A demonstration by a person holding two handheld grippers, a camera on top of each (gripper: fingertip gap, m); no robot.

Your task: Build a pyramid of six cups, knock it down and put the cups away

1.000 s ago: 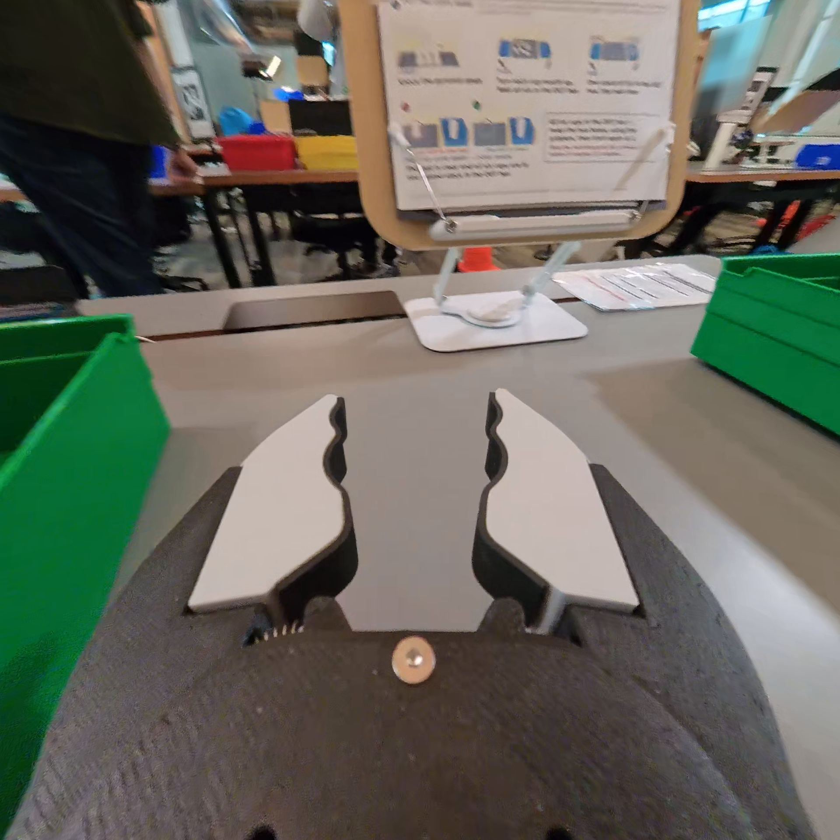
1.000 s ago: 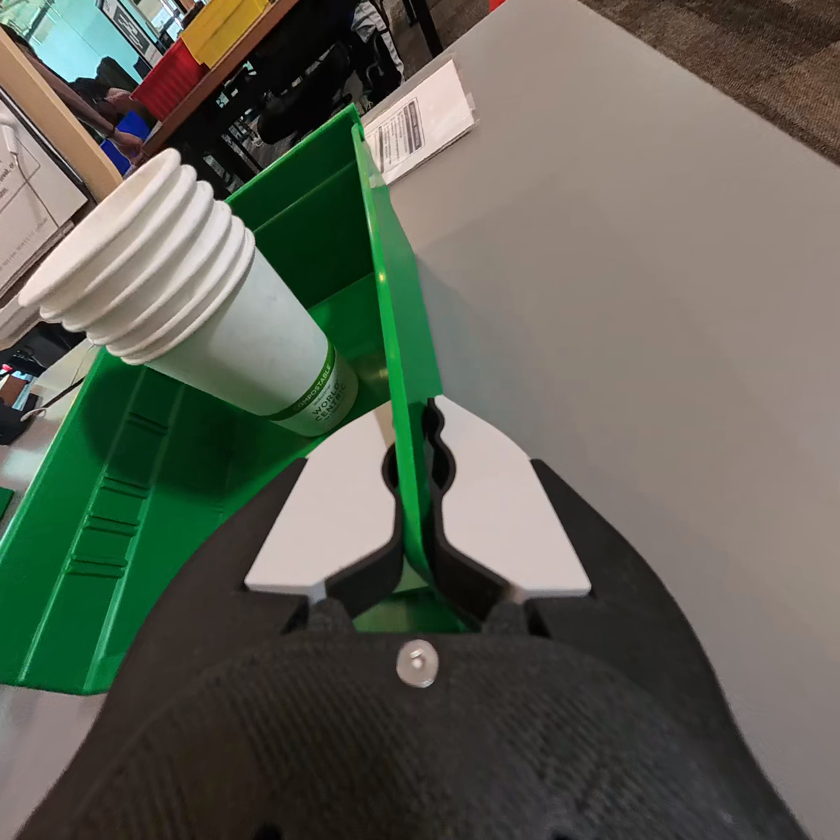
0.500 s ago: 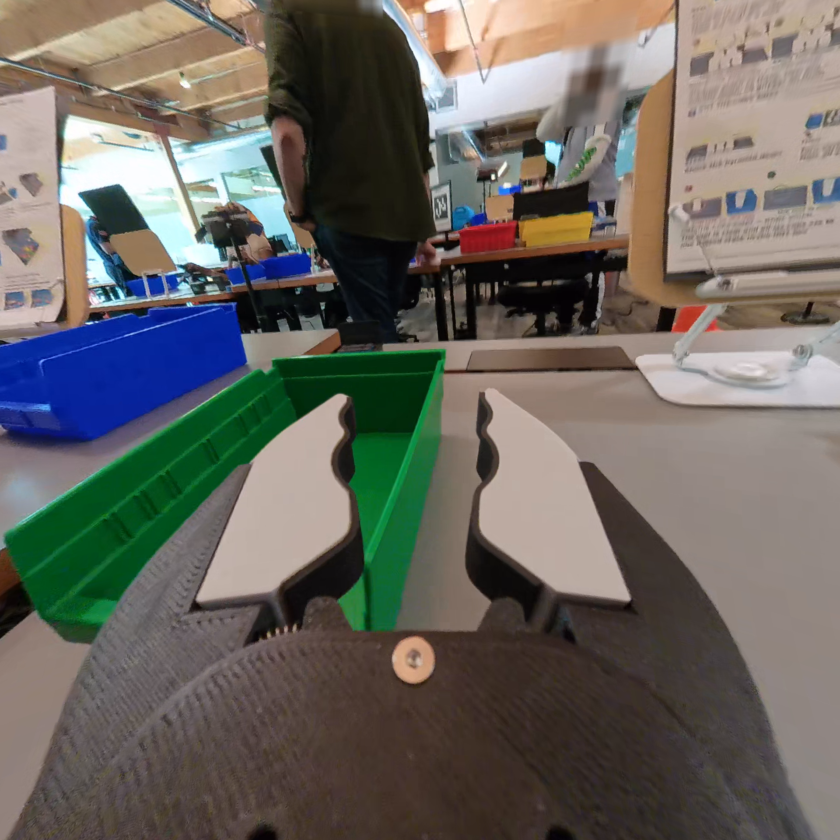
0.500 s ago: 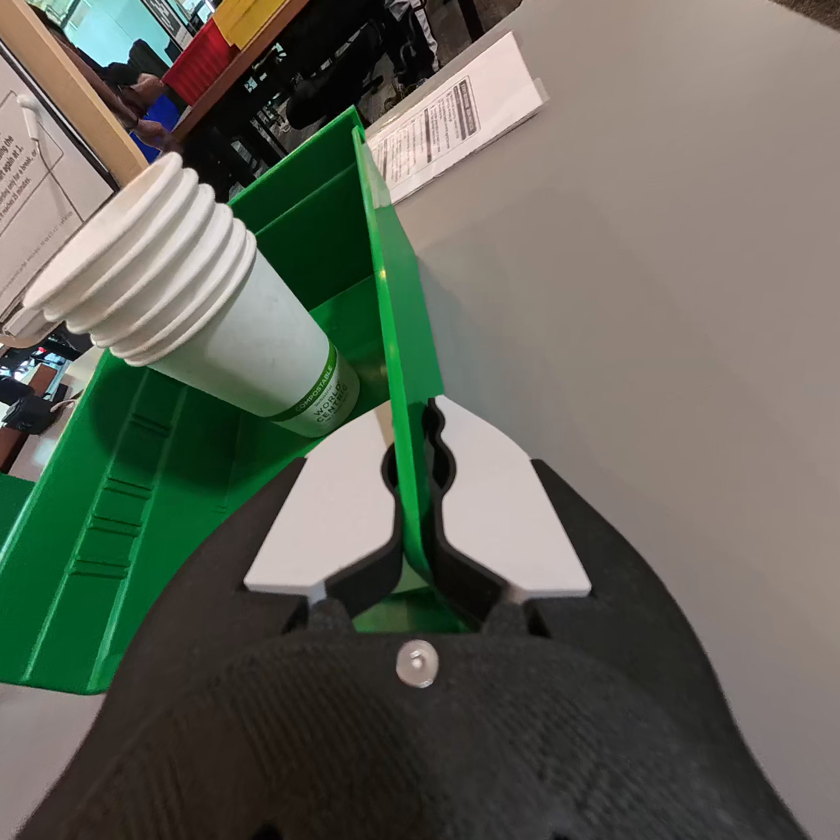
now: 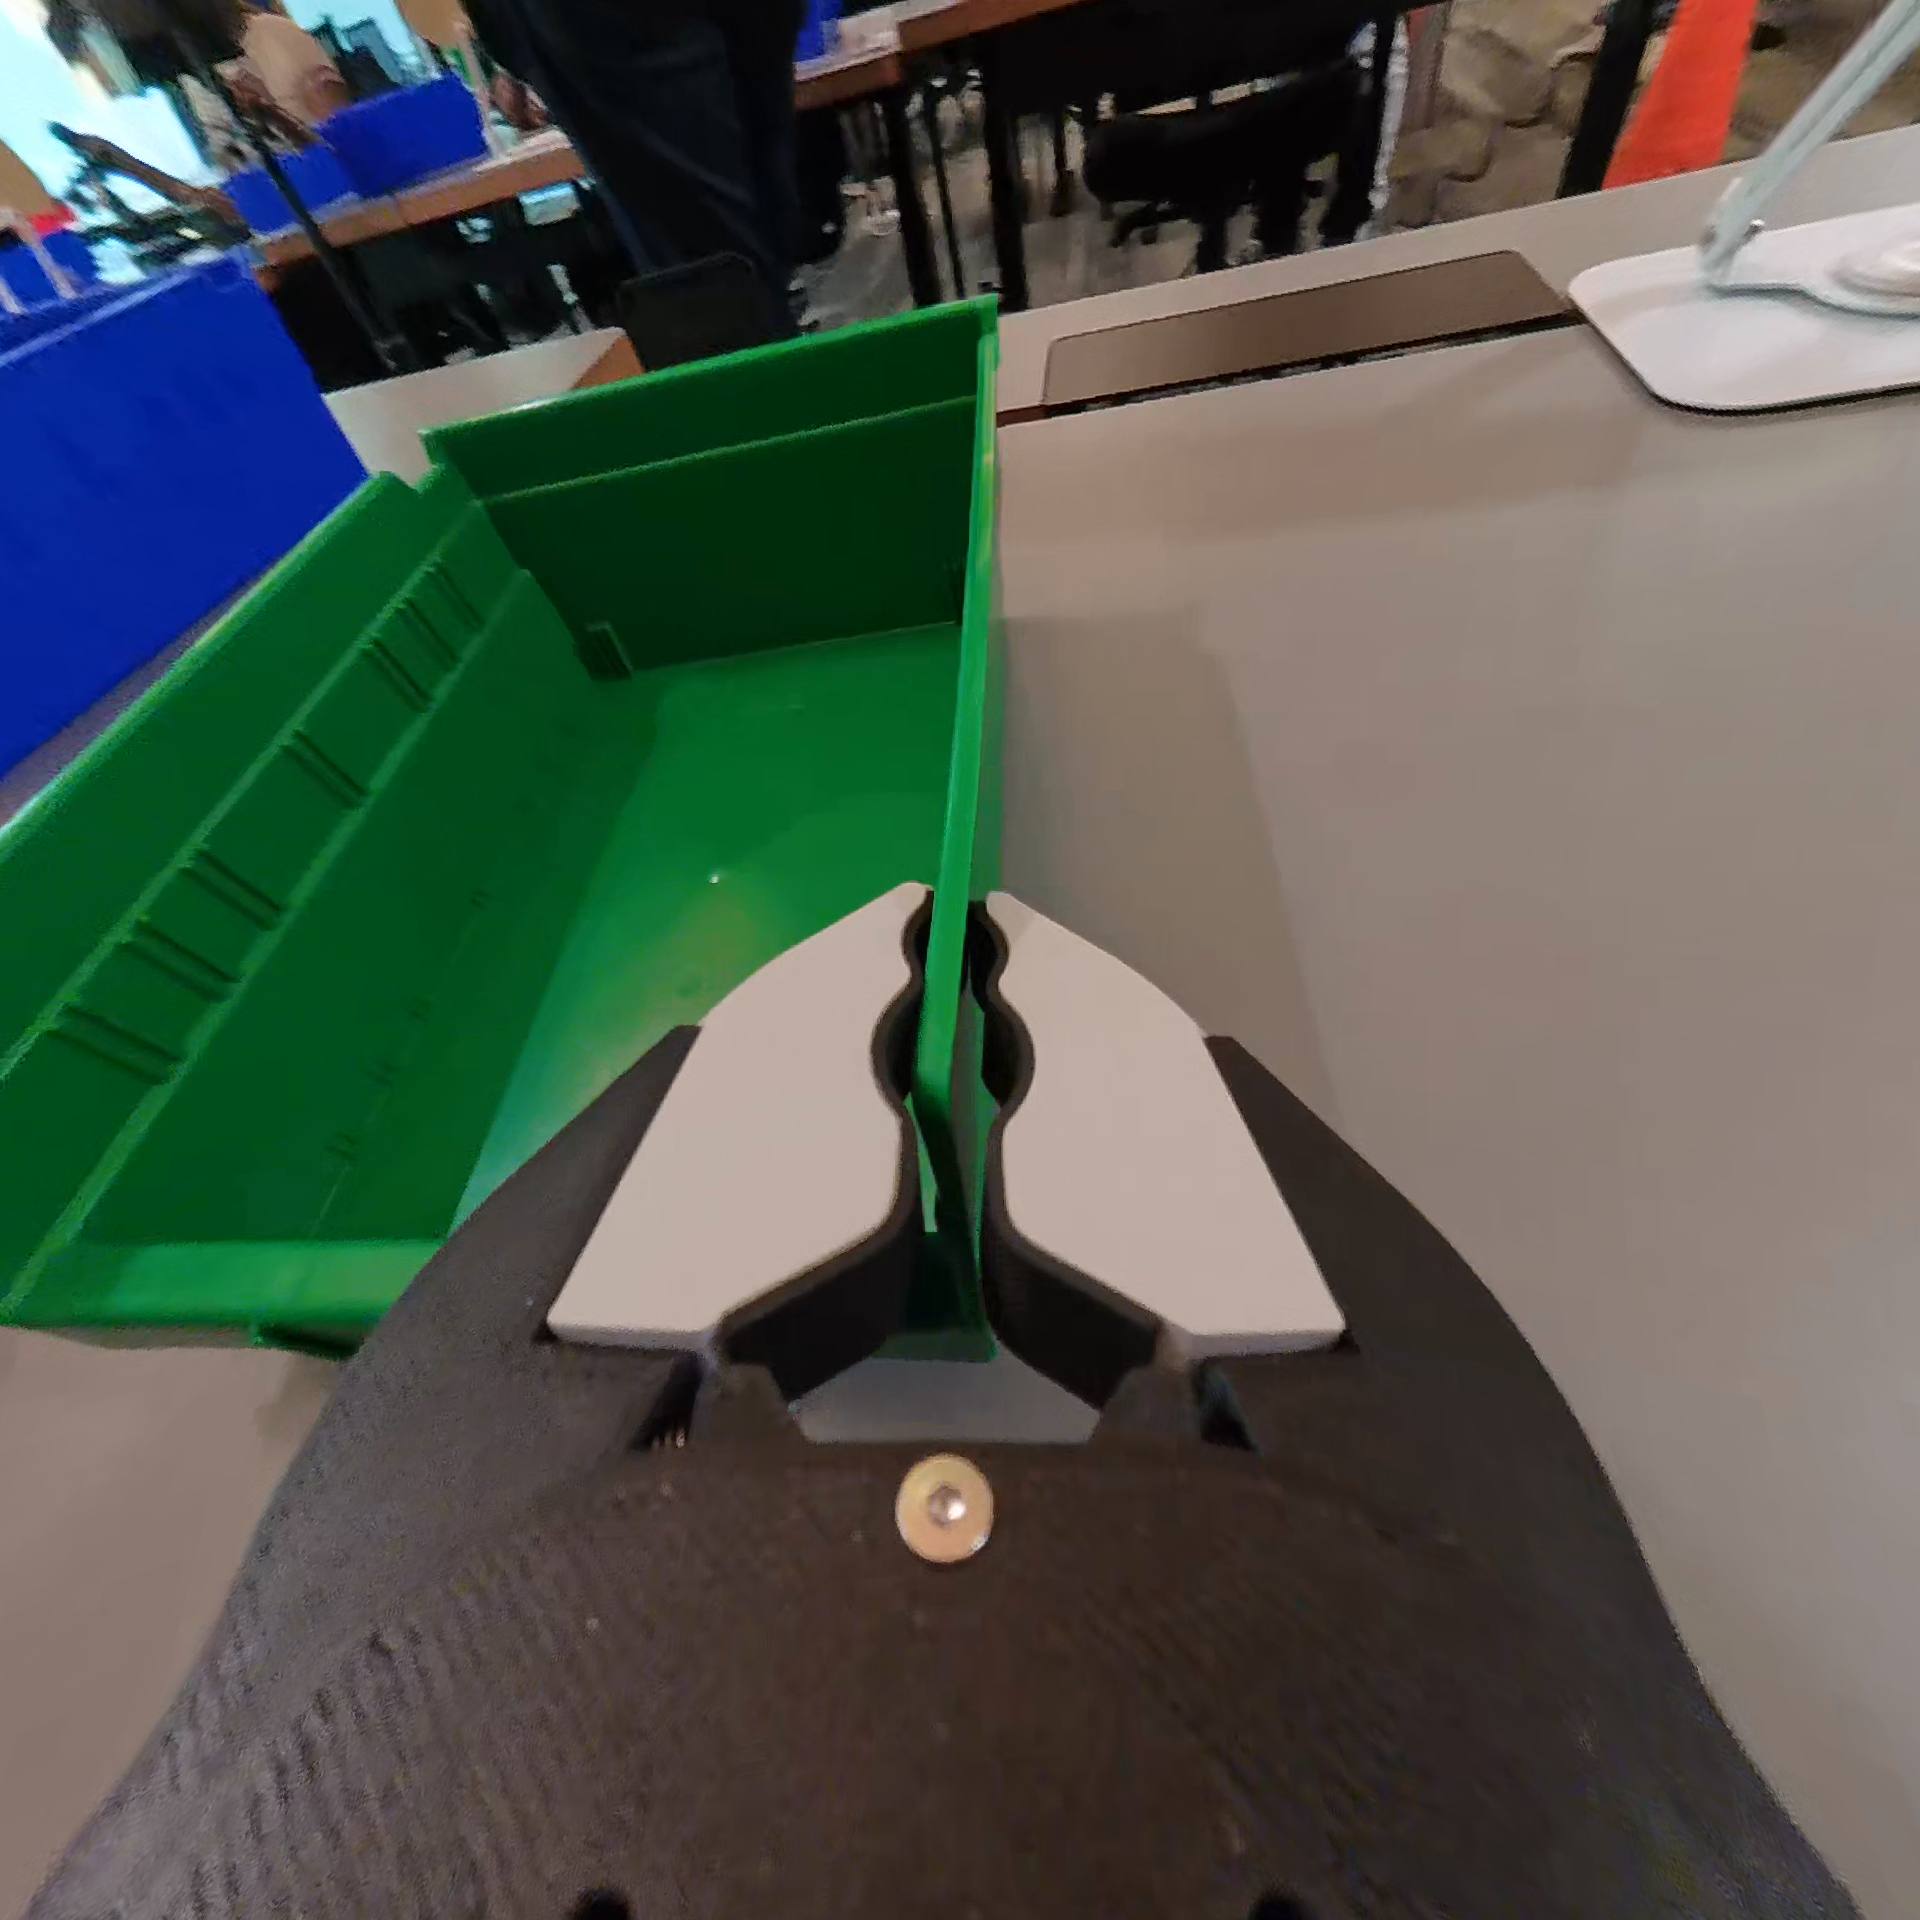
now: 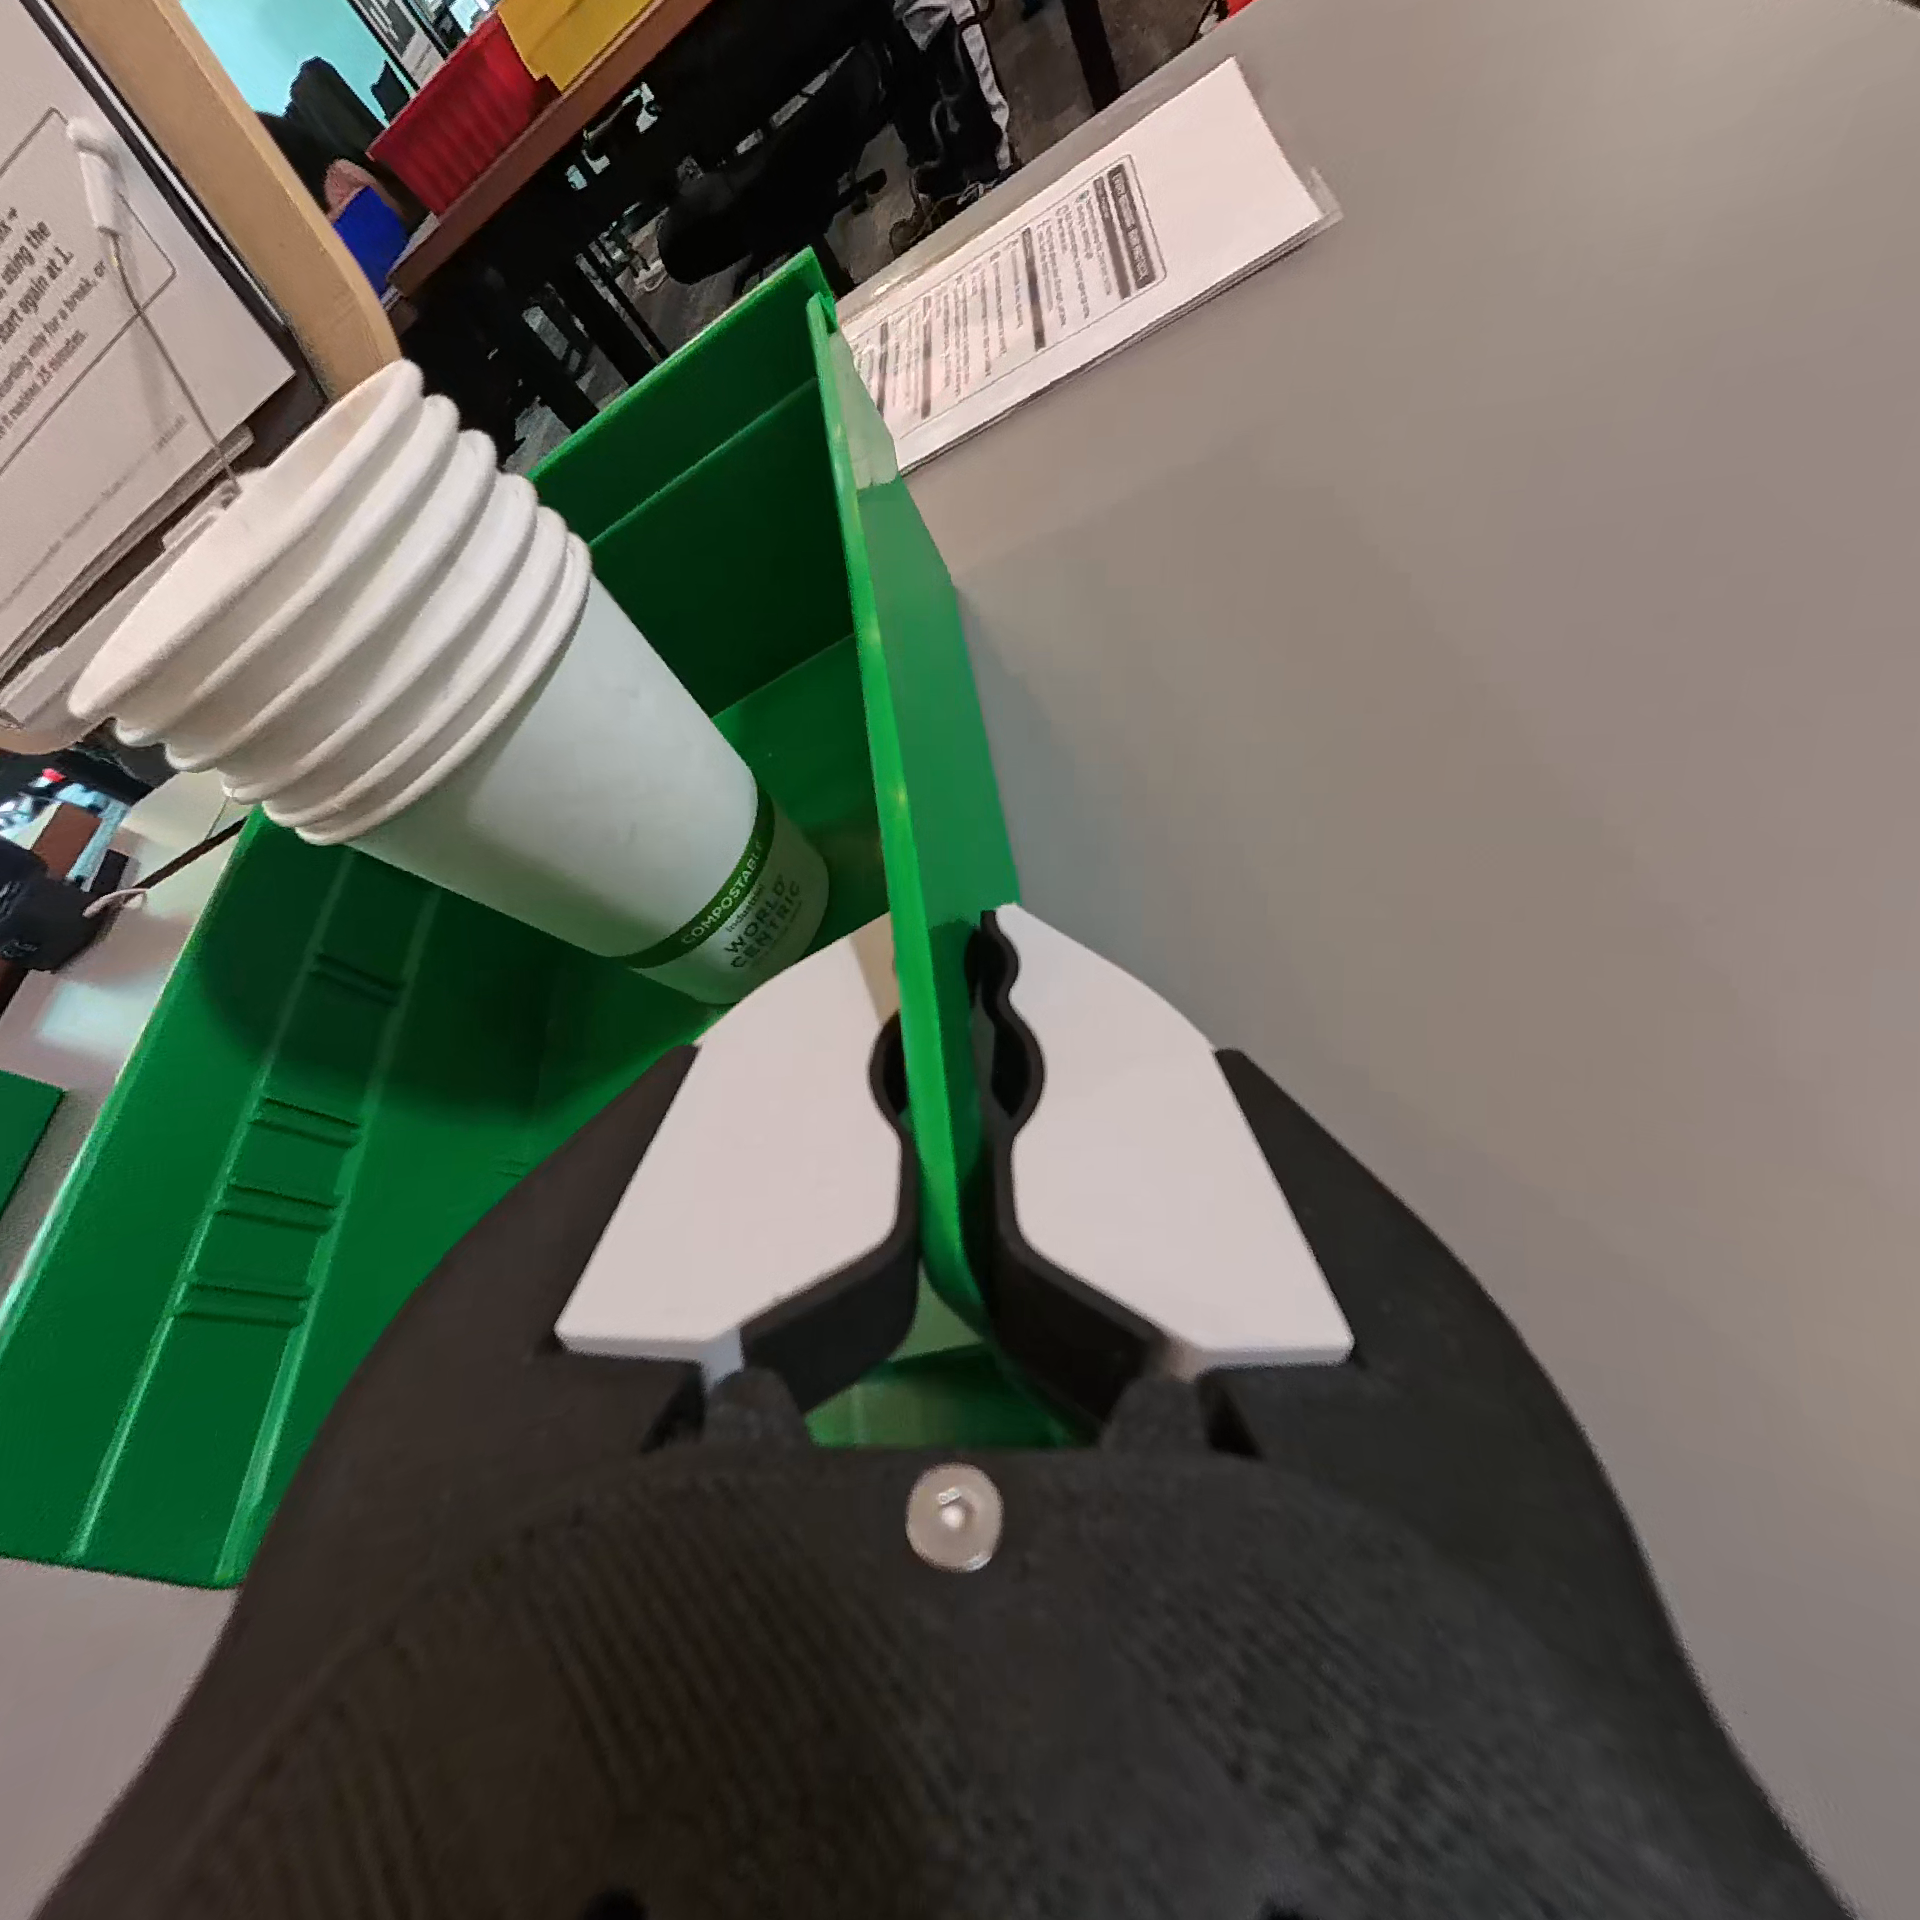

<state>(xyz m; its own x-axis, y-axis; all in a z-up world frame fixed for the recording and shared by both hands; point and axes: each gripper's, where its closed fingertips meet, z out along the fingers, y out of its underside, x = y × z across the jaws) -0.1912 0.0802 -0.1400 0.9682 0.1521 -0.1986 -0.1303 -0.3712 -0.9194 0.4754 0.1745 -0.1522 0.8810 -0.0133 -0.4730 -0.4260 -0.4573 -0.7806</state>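
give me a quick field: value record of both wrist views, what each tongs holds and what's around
left tongs: shut on right side wall of empty green plastic bin
right tongs: shut on right side wall of green plastic bin with cups
stack of white paper cups: inside that bin, tilted in view
surface: grey table
nearby: blue plastic bin; printed sheet

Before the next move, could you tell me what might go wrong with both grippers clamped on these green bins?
1. The cup stack leans steeply in the right bin; a jolt might tip it over the low side.
2. The right gripper and left gripper each pinch only one thin side wall, near one end; the wall could flex or slip out.
3. The left bin lies close to the blue bin and could bump it if swung.
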